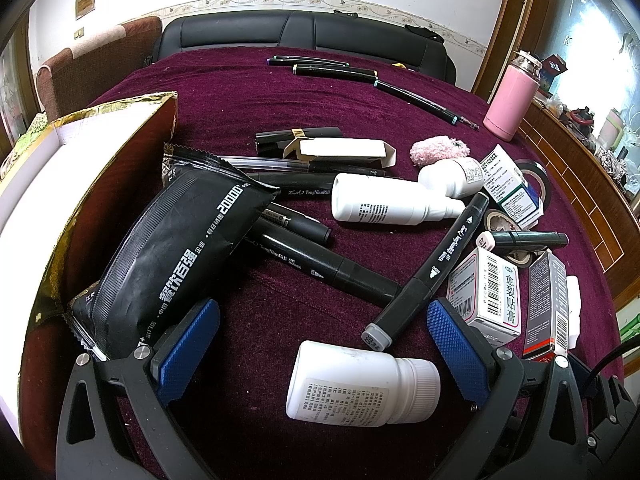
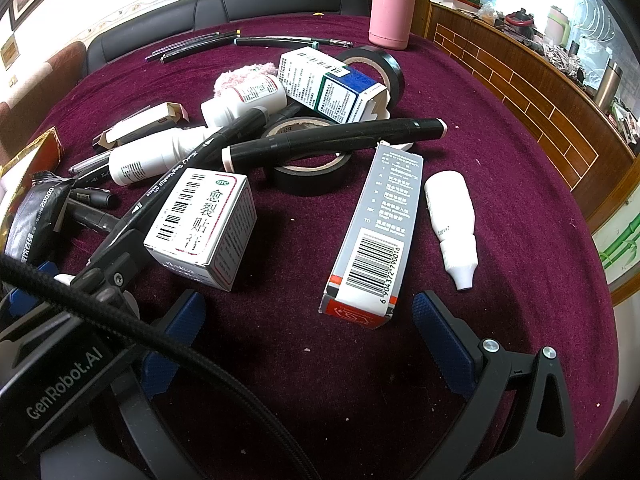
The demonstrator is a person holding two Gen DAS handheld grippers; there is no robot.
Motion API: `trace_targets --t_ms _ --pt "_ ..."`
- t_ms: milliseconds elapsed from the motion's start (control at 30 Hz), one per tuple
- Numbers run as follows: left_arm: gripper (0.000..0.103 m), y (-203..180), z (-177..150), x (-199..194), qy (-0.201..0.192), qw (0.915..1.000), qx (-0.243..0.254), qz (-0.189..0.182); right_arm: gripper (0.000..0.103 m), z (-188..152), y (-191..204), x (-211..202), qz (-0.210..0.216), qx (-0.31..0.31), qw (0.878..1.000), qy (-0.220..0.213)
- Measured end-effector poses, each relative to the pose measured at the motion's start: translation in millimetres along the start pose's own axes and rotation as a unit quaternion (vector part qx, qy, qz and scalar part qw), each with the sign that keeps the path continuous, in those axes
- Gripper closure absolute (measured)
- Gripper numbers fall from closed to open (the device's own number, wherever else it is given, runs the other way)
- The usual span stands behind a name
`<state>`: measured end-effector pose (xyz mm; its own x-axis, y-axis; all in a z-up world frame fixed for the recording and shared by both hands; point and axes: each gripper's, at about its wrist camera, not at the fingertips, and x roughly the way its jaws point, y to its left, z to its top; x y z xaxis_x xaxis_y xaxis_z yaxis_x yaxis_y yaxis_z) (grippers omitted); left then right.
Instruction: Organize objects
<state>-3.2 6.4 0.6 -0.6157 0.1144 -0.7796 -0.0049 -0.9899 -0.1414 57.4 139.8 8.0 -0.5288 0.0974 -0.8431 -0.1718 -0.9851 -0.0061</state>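
Our left fingers (image 1: 192, 344) stand wide apart and empty over the desk (image 1: 248, 112), a white bottle (image 1: 360, 386) lying between them and a black pouch (image 1: 168, 256) touching the left one. Our right fingers (image 2: 444, 344) are apart too, holding nothing, with a grey barcode box (image 2: 376, 236) just ahead. Beyond it we see a white box (image 2: 204, 224), 2 tape rolls (image 2: 308, 172), black markers (image 2: 336, 140) and a small dropper bottle (image 2: 452, 220) lying apart.

Maroon tablecloth (image 2: 480, 128), pink flask (image 2: 392, 4), white bottle (image 1: 360, 386), black markers (image 1: 432, 268).
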Motion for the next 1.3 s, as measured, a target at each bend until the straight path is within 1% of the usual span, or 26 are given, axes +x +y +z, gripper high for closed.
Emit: trace_targets --t_ms 833,933,1100,1200,1300 --pt "0.002 -0.4 -1.1 1.5 0.001 1.0 0.001 0.003 0.0 0.1 -0.5 0.3 0.0 0.0 1.0 0.0" --pt "0.002 -3.1 -0.1 4.4 0.007 0.9998 0.004 0.017 0.0 0.1 -0.3 0.2 0.0 0.0 1.0 0.0" --pt "0.002 -2.1 -0.2 5.0 0.009 0.9998 0.003 0.017 0.0 0.0 1.8 -0.4 0.001 0.0 1.0 0.0" --pt "0.002 -2.0 -0.3 4.3 0.017 0.9996 0.004 0.023 0.0 0.0 2.7 -0.2 0.0 0.0 1.0 0.0" --pt "0.002 -2.9 1.4 4.9 0.04 0.9986 0.027 0.022 0.0 -0.5 5.3 -0.8 -0.002 -0.005 1.0 -0.001"
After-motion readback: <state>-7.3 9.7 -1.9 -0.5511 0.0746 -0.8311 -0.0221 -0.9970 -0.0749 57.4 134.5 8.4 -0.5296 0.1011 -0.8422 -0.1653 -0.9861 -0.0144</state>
